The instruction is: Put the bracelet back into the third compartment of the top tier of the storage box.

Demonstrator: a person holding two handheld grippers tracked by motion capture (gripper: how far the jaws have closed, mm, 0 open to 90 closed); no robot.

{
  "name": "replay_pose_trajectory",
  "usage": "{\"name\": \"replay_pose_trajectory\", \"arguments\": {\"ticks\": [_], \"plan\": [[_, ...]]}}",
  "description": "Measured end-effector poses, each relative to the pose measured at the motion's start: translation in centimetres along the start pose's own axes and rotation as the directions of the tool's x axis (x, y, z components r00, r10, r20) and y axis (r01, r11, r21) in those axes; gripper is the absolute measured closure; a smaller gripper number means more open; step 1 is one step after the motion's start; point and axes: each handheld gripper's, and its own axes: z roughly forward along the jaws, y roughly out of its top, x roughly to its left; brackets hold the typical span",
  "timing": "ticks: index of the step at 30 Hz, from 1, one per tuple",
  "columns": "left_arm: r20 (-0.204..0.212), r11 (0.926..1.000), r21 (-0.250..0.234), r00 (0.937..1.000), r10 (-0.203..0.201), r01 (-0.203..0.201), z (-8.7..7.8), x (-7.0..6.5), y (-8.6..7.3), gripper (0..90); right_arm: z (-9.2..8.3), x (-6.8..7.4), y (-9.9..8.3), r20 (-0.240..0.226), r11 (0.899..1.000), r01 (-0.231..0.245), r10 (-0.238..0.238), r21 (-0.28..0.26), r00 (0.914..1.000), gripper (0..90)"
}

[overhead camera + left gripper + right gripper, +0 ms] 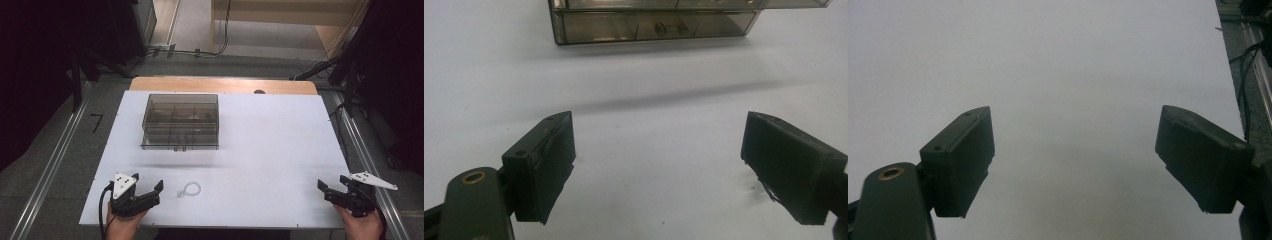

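bracelet (pixel 189 189) is a small loop of pale, see-through beads, lying flat on the white desk (pixel 280 150) just right of the left gripper (pixel 148 186). jaws wide open on both, right gripper (pixel 333 184) well apart, nothing held.

The smoky box (pixel 654 25) is cut off by the top edge in the left gripper view, its contents too blurred to identify.

A white rectangular desk (pixel 280 150) with a wooden far edge stands on grey carpeted floor (pixel 45 150). Silver metal rails (pixel 47 172) run along both sides. Black cables (pixel 200 51) trail across the floor beyond, toward pale wooden furniture (pixel 280 12). Both sides lie dark.
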Motion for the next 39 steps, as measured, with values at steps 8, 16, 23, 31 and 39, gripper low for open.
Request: {"name": "replay_pose_trajectory", "arguments": {"ticks": [8,16,23,31,39], "plan": [[0.014,0.9999,0.007,0.9998,0.012,-0.012,0.0,-0.7,0.0,14.5,0.0,0.0,0.0,0.000,1.000,-0.002,0.002,0.001,1.0000,14.4],[0.021,0.9993,0.023,0.9994,0.028,-0.029,0.2,-1.2,-0.1,14.5,0.0,0.0,0.0,0.000,1.000,-0.003,0.003,0.002,1.0000,14.4],[0.022,0.9987,0.032,0.9990,0.040,-0.041,0.4,-1.6,-0.3,14.5,0.0,0.0,0.0,0.001,1.000,-0.002,0.002,0.002,1.0000,14.4],[0.013,0.9980,0.040,0.9988,0.048,-0.049,0.6,-1.8,-0.4,14.5,0.1,0.0,0.0,-0.004,1.000,0.000,0.000,0.009,1.0000,14.5],[0.018,0.9971,0.048,0.9981,0.059,-0.059,0.8,-2.2,-0.5,14.6,0.1,0.0,0.0,-0.005,1.000,0.000,0.000,0.006,1.0000,14.5]]}}
